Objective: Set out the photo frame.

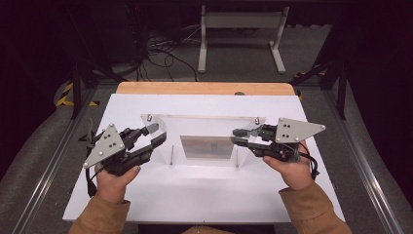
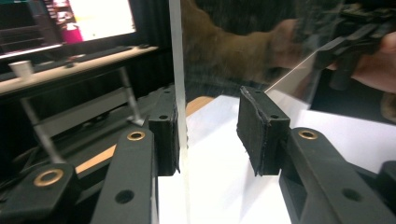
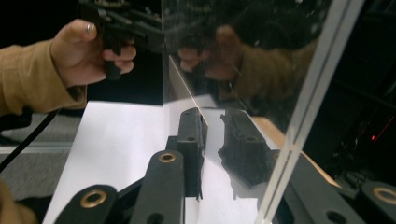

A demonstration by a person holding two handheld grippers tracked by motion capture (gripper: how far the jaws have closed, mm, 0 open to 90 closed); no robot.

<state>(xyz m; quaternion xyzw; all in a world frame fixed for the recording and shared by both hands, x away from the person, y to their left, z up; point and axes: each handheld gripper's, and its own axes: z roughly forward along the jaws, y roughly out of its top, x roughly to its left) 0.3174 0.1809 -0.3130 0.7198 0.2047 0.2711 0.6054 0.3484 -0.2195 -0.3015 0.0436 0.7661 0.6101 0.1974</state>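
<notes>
A clear acrylic plate [image 1: 204,127] stands raised on thin metal posts [image 1: 171,157] over the white board [image 1: 204,190]. My left gripper [image 1: 157,133] straddles the plate's left edge. In the left gripper view that edge [image 2: 176,56] lies against one pad [image 2: 164,135], and the other pad [image 2: 259,128] stands well clear, so my left gripper [image 2: 210,126] is open. My right gripper [image 1: 235,136] straddles the plate's right edge. In the right gripper view the plate [image 3: 243,56] passes between the jaws of my right gripper [image 3: 212,140] with a narrow gap showing, so they are open.
A grey rectangular sheet [image 1: 207,147] lies on the board under the plate. The board rests on a wooden table [image 1: 204,88]. Behind it are a grey metal stand [image 1: 241,22] and loose cables [image 1: 160,48] on the floor. Metal rails [image 1: 58,151] run along both sides.
</notes>
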